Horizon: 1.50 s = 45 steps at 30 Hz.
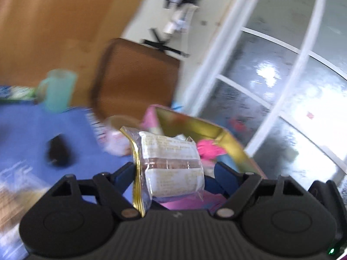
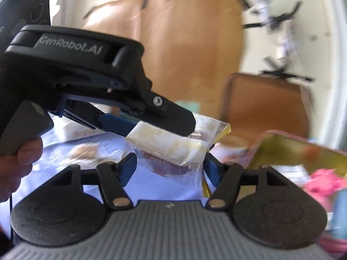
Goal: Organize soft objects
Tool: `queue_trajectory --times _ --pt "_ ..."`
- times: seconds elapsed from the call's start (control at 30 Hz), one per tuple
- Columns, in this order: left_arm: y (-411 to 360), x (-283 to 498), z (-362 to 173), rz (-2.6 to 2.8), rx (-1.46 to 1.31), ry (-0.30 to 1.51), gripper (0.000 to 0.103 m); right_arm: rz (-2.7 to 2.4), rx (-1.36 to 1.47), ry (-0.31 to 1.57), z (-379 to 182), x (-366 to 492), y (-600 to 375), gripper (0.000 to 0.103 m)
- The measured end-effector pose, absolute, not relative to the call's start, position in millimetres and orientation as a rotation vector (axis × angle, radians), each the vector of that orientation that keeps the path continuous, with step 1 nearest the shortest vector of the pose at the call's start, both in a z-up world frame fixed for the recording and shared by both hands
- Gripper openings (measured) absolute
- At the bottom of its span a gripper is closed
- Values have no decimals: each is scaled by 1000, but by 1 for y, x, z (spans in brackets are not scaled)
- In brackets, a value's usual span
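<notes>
A clear snack packet (image 1: 171,162) with a gold edge and a small cake inside hangs in the air over the blue tablecloth (image 1: 32,130). My left gripper (image 1: 175,171) is shut on it. In the right wrist view that left gripper (image 2: 171,127) reaches in from the upper left and clamps the packet (image 2: 173,149) from above and below. The packet's lower part fills the gap between the fingers (image 2: 130,166) of my right gripper (image 2: 171,166), and its wrap touches both. Just to the right stands an open pink box with a gold lining (image 1: 195,125) (image 2: 292,149), and a pink soft thing (image 1: 208,149) (image 2: 325,182) lies in it.
A teal cup (image 1: 58,91) and a small black object (image 1: 58,151) sit on the cloth at the left. More wrapped packets (image 2: 86,149) lie on the table behind the grippers. A brown chair back (image 1: 134,78) stands beyond the table. A person's hand (image 2: 19,158) holds the left gripper's handle.
</notes>
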<state>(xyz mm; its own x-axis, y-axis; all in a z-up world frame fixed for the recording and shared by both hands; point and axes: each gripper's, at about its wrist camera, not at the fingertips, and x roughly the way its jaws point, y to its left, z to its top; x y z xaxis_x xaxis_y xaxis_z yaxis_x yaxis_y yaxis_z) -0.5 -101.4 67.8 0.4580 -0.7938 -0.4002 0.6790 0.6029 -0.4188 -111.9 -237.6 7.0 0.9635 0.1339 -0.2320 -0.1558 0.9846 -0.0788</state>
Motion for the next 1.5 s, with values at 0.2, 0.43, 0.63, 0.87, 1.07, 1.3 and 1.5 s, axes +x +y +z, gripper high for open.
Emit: queue_trajectory --times 0.2,0.43,0.63,0.87,1.07,1.3,1.5 --pt "-185 7 71 -1023 -146 597 83 -88 -71 274 1 -106 -297 70" --pt "-209 2 55 -967 -84 584 85 -372 12 318 -21 -81 -347 74" --pt "-156 0 47 -918 -136 582 88 -330 33 201 -16 -101 -330 75" --pt "-69 -14 19 -793 -185 586 88 -127 59 110 -3 -103 -289 75" --pt "-9 -23 -5 -732 -200 633 89 71 61 237 -18 -69 -234 74" --pt "35 -25 -18 -653 -262 645 89 189 73 361 -23 -38 -195 74" --pt "48 -3 -23 -558 -331 660 89 197 102 472 -37 -23 -181 75"
